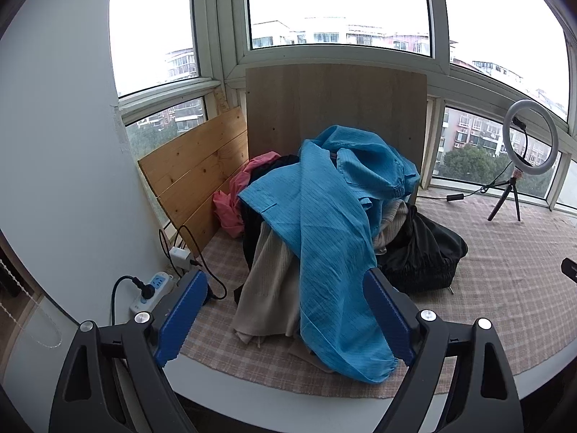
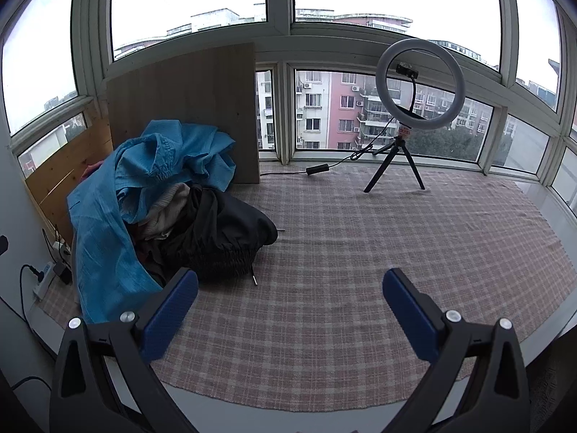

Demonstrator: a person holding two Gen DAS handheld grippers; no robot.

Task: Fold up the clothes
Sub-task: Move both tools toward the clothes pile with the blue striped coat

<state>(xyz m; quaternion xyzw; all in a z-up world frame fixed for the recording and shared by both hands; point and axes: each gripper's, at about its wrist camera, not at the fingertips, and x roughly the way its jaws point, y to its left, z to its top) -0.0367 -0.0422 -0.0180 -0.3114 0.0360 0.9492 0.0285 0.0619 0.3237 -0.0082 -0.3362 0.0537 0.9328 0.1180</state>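
Facing a heap of clothes topped by a blue pinstriped fabric garment (image 1: 324, 223), left tool (image 1: 285, 310) released, right tool (image 2: 288, 306) released above the pink checked cloth (image 2: 378, 238).

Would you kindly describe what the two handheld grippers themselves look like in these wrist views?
Both look alike. The left gripper and the right gripper each have two black plastic arms with triangular cut-outs and round silver bolt heads. Each finger carries a flat blue textured pad; the left pads' edges look serrated. No cables, markings, hands or sleeves show.

Blue pinstriped garment (image 1: 324, 238), black garment (image 2: 223, 238), pink-grey plaid cloth (image 2: 360, 270)
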